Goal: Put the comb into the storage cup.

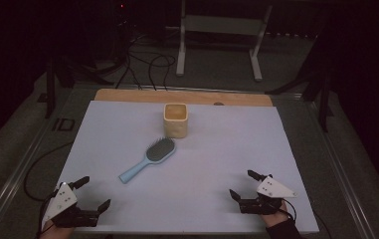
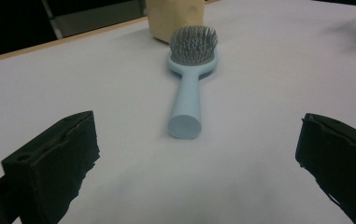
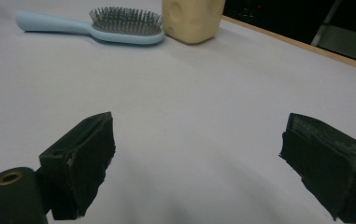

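A light blue hairbrush lies bristles up near the middle of the white sheet, its handle pointing toward the near left. Just behind its head stands a cream square cup, upright and open at the top. My left gripper rests at the near left corner, open and empty; its view looks straight along the hairbrush toward the cup. My right gripper sits at the near right, open and empty, with the hairbrush and cup far off at the upper left.
A wooden board edge runs along the far side of the sheet. Beyond the table are a white metal stand and loose black cables on the floor. A cable trails off the table's left side.
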The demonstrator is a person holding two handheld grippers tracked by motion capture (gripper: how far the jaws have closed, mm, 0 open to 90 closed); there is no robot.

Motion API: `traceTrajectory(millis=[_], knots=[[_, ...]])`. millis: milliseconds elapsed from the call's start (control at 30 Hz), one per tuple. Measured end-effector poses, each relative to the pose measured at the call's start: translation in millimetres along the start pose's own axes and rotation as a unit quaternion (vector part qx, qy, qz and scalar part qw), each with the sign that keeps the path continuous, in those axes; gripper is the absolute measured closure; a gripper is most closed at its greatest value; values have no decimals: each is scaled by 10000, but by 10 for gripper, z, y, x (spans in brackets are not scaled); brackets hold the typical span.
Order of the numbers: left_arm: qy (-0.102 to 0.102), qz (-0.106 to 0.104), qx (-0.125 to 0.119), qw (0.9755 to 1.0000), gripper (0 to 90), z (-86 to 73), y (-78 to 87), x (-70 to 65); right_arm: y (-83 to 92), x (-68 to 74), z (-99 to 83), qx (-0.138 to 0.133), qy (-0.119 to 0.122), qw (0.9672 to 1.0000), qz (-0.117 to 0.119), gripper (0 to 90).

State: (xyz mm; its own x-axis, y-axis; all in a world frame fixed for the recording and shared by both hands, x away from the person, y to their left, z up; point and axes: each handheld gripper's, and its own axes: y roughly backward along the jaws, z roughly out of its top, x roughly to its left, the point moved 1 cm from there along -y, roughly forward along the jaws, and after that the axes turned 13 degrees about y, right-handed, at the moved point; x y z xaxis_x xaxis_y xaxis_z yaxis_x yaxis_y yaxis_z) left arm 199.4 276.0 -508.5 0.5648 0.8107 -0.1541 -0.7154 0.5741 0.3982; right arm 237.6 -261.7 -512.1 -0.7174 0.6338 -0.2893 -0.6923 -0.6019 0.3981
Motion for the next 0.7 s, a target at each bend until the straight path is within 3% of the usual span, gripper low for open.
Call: traceTrajectory(millis=[700], knots=[[23, -69, 91, 9999, 0, -2, 4, 2, -17, 47, 28, -5, 34, 10000, 27, 93]])
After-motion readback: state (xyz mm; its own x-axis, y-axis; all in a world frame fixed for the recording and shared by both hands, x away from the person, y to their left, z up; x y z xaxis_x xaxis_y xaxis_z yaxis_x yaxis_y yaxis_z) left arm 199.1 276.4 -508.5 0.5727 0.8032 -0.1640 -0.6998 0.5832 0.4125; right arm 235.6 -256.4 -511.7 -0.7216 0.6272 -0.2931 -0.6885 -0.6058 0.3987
